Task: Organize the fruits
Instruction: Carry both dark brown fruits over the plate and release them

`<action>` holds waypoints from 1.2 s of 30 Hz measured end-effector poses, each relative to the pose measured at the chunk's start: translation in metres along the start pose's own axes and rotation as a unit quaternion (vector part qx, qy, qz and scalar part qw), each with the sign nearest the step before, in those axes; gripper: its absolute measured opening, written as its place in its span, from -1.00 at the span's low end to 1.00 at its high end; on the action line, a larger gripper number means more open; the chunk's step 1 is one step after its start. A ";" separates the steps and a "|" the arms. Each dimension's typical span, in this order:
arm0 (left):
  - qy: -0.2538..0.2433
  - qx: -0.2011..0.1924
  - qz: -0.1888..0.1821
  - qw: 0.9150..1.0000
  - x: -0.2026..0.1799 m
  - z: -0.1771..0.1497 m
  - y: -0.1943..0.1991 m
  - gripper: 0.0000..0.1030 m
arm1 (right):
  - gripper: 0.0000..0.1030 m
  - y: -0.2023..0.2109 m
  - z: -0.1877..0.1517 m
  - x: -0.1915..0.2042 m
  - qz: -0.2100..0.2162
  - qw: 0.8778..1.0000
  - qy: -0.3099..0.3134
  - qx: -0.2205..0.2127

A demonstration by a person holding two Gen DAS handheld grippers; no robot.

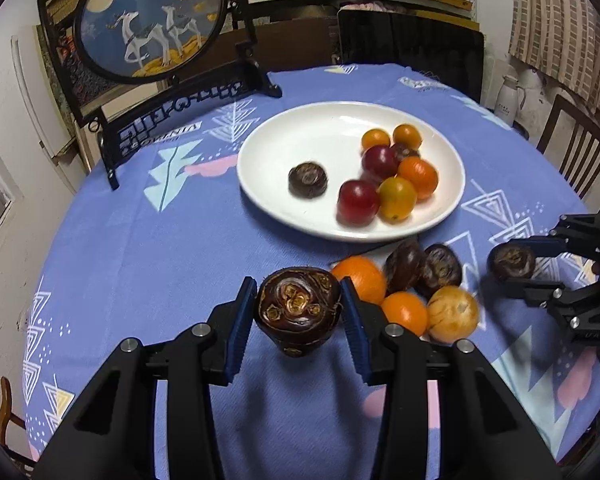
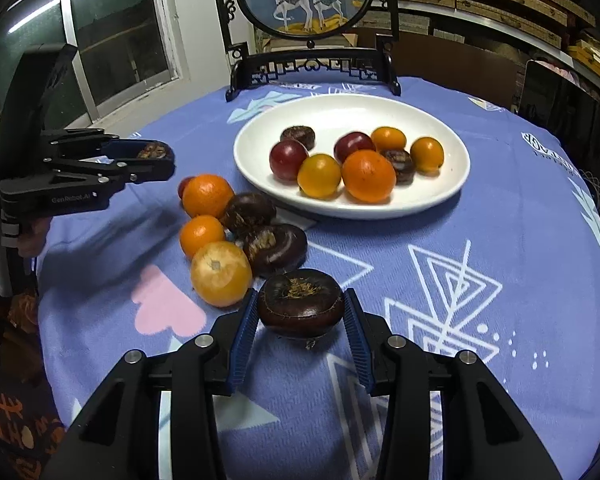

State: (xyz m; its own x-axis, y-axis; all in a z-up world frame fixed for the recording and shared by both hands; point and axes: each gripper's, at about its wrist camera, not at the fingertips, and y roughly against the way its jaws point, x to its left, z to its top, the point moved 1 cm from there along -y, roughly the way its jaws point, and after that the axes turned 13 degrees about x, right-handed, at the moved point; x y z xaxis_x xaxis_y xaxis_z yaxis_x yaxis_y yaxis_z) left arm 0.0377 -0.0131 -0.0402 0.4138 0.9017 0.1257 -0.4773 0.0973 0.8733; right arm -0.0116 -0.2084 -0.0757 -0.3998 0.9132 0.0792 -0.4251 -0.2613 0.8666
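My left gripper (image 1: pixel 299 314) is shut on a dark brown water chestnut (image 1: pixel 298 316) and holds it above the blue cloth; it also shows in the right wrist view (image 2: pixel 156 158). My right gripper (image 2: pixel 300 312) is shut on another water chestnut (image 2: pixel 301 302); it shows at the right in the left wrist view (image 1: pixel 512 266). A white plate (image 1: pixel 300 128) holds several fruits: oranges, red plums and water chestnuts. Loose oranges (image 1: pixel 360 278) and water chestnuts (image 1: pixel 440 270) lie on the cloth in front of the plate.
A round table with a blue patterned cloth (image 1: pixel 160 260). A black-framed round deer screen (image 1: pixel 152 20) stands at the back. A wooden chair (image 1: pixel 572 148) and a white jug (image 1: pixel 510 98) are at the right. A window (image 2: pixel 112 32) is on the left.
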 end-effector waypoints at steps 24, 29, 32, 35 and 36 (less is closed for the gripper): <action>0.040 -0.021 0.003 0.999 0.008 0.122 -0.023 -0.19 | -0.17 0.039 0.119 -0.034 -0.039 0.991 -0.017 -0.126; 0.045 -0.001 -0.001 0.999 0.006 0.142 -0.046 -0.19 | -0.17 0.020 0.138 -0.049 -0.023 0.994 -0.034 -0.105; 0.032 0.018 -0.001 0.999 -0.001 0.151 -0.062 -0.15 | -0.17 0.014 0.133 -0.054 -0.025 0.994 -0.039 -0.098; 0.036 0.026 0.002 0.999 -0.002 0.155 -0.071 0.35 | -0.09 0.009 0.123 -0.059 -0.021 0.995 -0.046 -0.082; 0.040 0.022 -0.001 0.999 -0.001 0.154 -0.071 0.38 | -0.01 0.008 0.119 -0.060 -0.023 0.996 -0.047 -0.078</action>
State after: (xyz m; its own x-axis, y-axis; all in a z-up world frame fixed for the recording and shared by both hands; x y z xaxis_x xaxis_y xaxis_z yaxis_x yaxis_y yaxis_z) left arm 0.1909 -0.0861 -0.0296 0.3497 0.9328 0.0878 -0.4409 0.0812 0.8939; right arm 0.1055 -0.2279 -0.0148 -0.3026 0.9485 0.0932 -0.5651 -0.2573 0.7838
